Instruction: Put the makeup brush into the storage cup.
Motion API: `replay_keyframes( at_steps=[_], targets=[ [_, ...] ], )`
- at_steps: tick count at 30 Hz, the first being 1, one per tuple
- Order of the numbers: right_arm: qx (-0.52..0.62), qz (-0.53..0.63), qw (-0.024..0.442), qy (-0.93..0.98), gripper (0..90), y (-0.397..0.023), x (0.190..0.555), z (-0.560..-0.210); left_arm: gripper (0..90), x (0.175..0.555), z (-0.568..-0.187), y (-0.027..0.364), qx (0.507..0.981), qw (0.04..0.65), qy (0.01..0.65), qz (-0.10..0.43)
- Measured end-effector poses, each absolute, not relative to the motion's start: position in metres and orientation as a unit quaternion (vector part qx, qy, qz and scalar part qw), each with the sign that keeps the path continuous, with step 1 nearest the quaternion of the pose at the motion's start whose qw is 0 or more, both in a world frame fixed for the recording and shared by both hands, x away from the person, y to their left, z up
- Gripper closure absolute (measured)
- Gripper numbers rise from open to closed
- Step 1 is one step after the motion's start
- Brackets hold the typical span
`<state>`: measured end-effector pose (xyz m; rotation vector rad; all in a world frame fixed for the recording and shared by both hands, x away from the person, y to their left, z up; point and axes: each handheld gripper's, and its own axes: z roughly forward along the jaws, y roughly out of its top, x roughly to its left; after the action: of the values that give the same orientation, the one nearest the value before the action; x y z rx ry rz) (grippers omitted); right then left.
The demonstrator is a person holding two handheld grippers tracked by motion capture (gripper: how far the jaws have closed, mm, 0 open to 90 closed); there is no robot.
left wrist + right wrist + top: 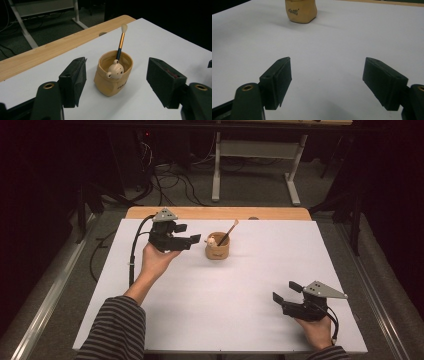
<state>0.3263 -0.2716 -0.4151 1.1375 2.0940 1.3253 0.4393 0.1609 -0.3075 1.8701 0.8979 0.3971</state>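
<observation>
Tan cup (217,248) w/ brush (229,232) stood mid-table toward far edge. Nearest, right gripper (285,292) sat low on white sheet (240,310), jaws spread, empty. Farther, left gripper (187,234) hovered just beside cup, jaws spread wide, nothing held.

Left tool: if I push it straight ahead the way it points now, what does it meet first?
Probably the tan ceramic cup with the bear figure, which sits centred between the open jaws of the left tool, just ahead of them. The black-and-gold brush standing in it leans away behind. Exact gap is unclear.
</observation>
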Motion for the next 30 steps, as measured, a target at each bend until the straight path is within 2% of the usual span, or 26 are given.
replay_keyframes(
  at_steps=[30],
  targets=[
    [0.411,0.476,0.203,0.751,24.8,-0.271,0.327,-0.415,32.9,0.414,-0.306,0.195,0.749,0.515,0.383,0.162]
  ],
)
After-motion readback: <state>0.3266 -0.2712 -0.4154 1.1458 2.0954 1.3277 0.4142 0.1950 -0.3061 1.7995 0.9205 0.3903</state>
